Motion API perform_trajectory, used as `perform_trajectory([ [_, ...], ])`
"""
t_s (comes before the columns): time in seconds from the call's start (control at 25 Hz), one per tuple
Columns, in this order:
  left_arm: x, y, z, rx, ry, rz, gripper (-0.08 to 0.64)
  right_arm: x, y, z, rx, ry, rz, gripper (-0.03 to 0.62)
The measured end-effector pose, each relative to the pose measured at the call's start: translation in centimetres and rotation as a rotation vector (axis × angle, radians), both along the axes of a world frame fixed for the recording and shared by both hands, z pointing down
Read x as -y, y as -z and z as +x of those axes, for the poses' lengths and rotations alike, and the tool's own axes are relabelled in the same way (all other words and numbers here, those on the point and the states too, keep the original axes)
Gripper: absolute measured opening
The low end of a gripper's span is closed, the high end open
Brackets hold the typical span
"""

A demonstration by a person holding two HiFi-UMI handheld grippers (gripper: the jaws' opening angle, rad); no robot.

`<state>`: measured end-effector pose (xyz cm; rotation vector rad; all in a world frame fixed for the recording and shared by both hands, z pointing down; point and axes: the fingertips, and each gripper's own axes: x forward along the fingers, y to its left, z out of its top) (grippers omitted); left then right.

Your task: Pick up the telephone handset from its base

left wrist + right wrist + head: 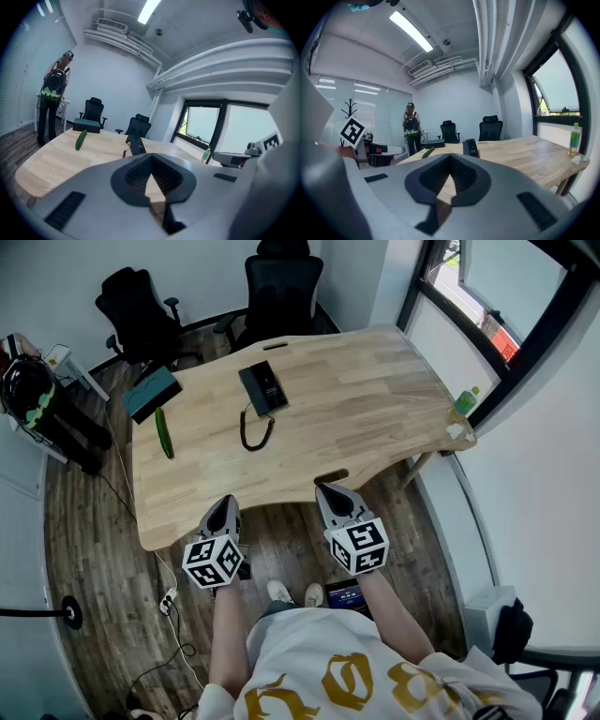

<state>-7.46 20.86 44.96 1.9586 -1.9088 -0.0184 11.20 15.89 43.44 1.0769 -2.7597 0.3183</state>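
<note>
One telephone [263,388] lies on the far half of the table [375,399], its handset on the base. Its coiled cord [251,430] trails toward the near edge. A cucumber [164,432] lies to its left, with a teal box [152,393] beyond at the corner. A bottle [466,401] stands at the right end. The left gripper [225,505] and right gripper [331,491] hover at the near edge, well apart from the telephone, both clenched on nothing.

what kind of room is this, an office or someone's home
Most likely an office meeting room. A large wooden table fills the middle, black swivel chairs stand at its far side, and a desk telephone sits on it. The strip light and exposed ceiling ducting also suggest a workplace.
</note>
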Motion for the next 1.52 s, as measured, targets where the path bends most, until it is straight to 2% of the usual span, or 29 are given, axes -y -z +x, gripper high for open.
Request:
perform_trajectory([
  [0.4,-0.3,1.0,1.0,-0.004,0.01,0.025,0.006,0.0,0.1,1.2,-0.007,0.002,0.016,0.005],
  [0.64,-0.5,1.2,1.8,-0.011,0.004,0.036,0.006,0.5,-0.1,2.1,0.018,-0.009,-0.012,0.006],
  [0.92,0.1,1.0,1.6,-0.054,0.004,0.057,0.006,1.7,-1.1,2.0,0.014,0.008,-0.035,0.006],
  [1.04,1.7,0.5,1.1,-0.048,0.003,0.042,0.006,3.0,-1.6,1.4,0.012,0.012,-0.041,0.006],
  [1.24,6.2,-0.2,-0.1,-0.083,-0.01,0.07,0.006,6.7,-2.7,0.1,-0.005,0.008,-0.052,0.006],
  [1.52,15.3,-2.1,-3.7,-0.08,-0.063,0.009,0.006,14.5,-3.2,-3.4,-0.011,-0.003,-0.077,0.006],
])
